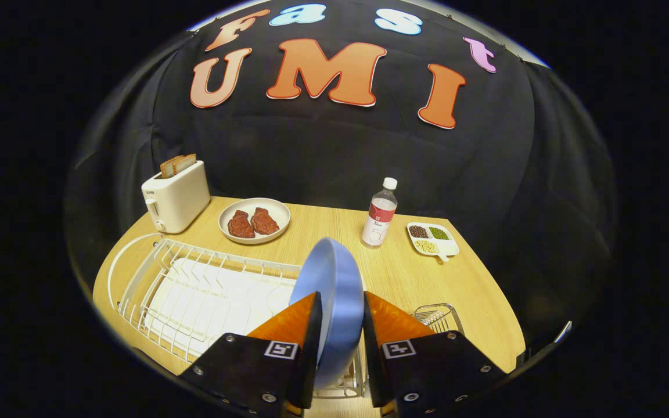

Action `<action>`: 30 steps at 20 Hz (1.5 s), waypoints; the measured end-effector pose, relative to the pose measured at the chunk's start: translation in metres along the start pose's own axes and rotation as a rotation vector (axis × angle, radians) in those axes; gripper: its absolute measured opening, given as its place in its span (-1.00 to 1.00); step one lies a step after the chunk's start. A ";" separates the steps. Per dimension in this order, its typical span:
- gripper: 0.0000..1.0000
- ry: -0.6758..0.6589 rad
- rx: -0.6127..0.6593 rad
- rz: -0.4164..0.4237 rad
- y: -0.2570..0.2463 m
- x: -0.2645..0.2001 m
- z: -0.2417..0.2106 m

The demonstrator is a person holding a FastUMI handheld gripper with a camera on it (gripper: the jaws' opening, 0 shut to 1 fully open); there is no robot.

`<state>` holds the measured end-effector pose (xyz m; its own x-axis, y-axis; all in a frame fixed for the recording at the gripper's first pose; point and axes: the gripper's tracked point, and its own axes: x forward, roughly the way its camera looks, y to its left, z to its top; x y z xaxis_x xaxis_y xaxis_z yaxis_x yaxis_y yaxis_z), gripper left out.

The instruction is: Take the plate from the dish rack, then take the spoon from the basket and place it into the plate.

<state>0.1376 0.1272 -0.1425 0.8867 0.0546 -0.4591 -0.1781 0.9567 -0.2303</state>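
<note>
A light blue plate (337, 290) stands on edge between my two orange fingers (294, 319), held up above the white wire dish rack (195, 290). My gripper (340, 316) is shut on the plate's rim, one finger on each face. The wire basket (439, 316) sits just right of the right finger, partly hidden by it; I cannot make out the spoon in it.
On the wooden table (404, 273) beyond the rack stand a white toaster (175, 197) with bread, a plate of meat (254, 220), a water bottle (380, 215) and a small divided dish of beans (432, 239). The table's right edge runs close to the basket.
</note>
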 end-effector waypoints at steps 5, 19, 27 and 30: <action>-0.47 0.069 0.017 -0.112 -0.021 0.005 -0.008; -0.71 0.028 -0.003 -0.218 -0.021 -0.009 0.027; -0.71 -0.022 0.058 -0.228 -0.025 -0.035 0.046; -0.71 -0.017 0.145 -0.176 -0.018 -0.053 0.042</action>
<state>0.1121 0.1190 -0.0777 0.9061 -0.1132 -0.4076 0.0420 0.9829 -0.1795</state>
